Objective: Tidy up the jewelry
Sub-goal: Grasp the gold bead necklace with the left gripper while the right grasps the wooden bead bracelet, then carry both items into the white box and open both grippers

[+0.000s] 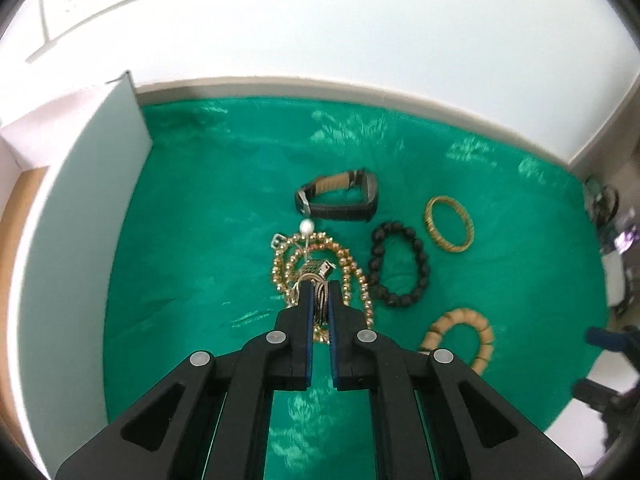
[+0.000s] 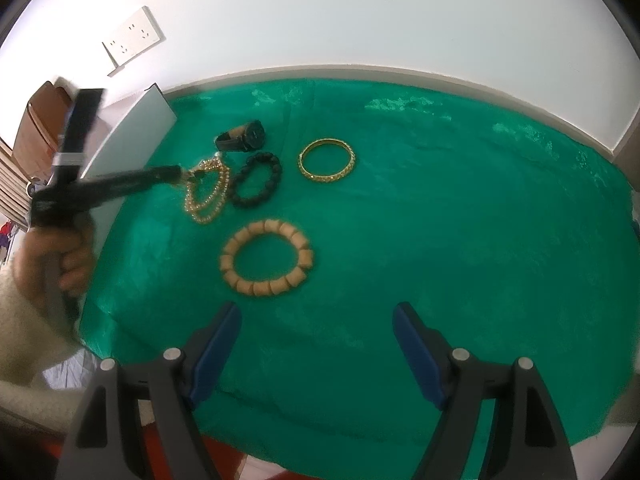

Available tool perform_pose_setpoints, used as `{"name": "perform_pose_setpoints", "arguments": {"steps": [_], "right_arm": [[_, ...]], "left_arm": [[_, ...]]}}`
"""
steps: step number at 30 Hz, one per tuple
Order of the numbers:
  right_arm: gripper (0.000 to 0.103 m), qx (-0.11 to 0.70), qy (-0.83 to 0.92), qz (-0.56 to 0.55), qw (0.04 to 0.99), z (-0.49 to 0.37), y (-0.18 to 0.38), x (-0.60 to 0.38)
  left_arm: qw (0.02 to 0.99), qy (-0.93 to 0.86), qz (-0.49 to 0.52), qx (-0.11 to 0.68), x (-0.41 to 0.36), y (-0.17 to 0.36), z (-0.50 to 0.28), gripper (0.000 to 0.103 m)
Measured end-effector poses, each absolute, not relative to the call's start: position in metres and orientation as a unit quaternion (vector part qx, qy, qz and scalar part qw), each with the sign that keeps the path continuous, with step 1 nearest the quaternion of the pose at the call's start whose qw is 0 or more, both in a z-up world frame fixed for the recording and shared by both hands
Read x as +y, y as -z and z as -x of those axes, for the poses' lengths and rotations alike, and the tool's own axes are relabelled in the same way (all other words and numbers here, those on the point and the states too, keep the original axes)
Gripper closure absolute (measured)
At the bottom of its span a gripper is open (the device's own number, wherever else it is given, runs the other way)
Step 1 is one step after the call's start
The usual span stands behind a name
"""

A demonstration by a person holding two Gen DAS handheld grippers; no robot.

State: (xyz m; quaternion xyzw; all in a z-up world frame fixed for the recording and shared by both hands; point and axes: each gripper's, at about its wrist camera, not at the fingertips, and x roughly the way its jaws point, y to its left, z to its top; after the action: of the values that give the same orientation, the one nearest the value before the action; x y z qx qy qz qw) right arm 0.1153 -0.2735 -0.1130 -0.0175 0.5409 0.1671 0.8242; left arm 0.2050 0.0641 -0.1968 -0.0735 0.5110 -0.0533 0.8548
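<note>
My left gripper (image 1: 320, 286) is shut on a grey metal chain (image 1: 320, 300) that belongs to a tangle of gold bead strands (image 1: 356, 272) on the green cloth (image 1: 224, 208). A pearl pin (image 1: 307, 225) lies just beyond the tangle. Past it lies a dark watch (image 1: 340, 210). A black bead bracelet (image 1: 420, 256), a gold bangle (image 1: 448, 246) and a wooden bead bracelet (image 1: 436, 328) lie to the right. In the right wrist view my right gripper (image 2: 317, 308) hangs open above bare cloth, near the wooden bracelet (image 2: 266, 226), with nothing between its fingers. The left gripper (image 2: 180, 174) meets the gold strands (image 2: 212, 196) there.
A white box (image 1: 80, 220) stands at the cloth's left edge, against the white wall. A hand in a cream sleeve (image 2: 68, 264) holds the left gripper's handle. A wall socket (image 2: 132, 40) sits above the box. The table's front edge runs below my right gripper.
</note>
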Motion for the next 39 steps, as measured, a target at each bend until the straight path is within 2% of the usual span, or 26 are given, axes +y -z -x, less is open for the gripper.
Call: {"name": "perform_pose_setpoints", "arguments": {"steps": [7, 12, 15, 18, 21, 24, 39], "right_arm": [[0.024, 0.558, -0.198, 0.006, 0.806, -0.148, 0.152, -0.266], [0.043, 0.564, -0.247, 0.053, 0.786, -0.17, 0.173, -0.231], [0.044, 0.562, -0.252, 0.092, 0.782, -0.182, 0.188, -0.212], [0.055, 0.566, -0.252, 0.125, 0.775, -0.186, 0.2, -0.199], [0.06, 0.554, -0.249, 0.155, 0.779, -0.182, 0.202, -0.191], [0.088, 0.554, -0.237, 0.16, 0.782, -0.18, 0.2, -0.192], [0.088, 0.505, -0.276, 0.04, 0.817, -0.152, 0.102, -0.217]], "left_arm": [[0.852, 0.046, 0.115, 0.51, 0.085, 0.175, -0.177, 0.099], [0.846, 0.029, 0.125, 0.517, 0.099, 0.172, -0.155, 0.099], [0.845, 0.019, 0.135, 0.518, 0.107, 0.174, -0.144, 0.099], [0.843, 0.012, 0.149, 0.516, 0.115, 0.173, -0.136, 0.099], [0.842, 0.01, 0.163, 0.514, 0.123, 0.17, -0.129, 0.099], [0.839, 0.013, 0.185, 0.511, 0.132, 0.164, -0.122, 0.099], [0.855, 0.023, 0.184, 0.484, 0.136, 0.1, -0.098, 0.099]]}}
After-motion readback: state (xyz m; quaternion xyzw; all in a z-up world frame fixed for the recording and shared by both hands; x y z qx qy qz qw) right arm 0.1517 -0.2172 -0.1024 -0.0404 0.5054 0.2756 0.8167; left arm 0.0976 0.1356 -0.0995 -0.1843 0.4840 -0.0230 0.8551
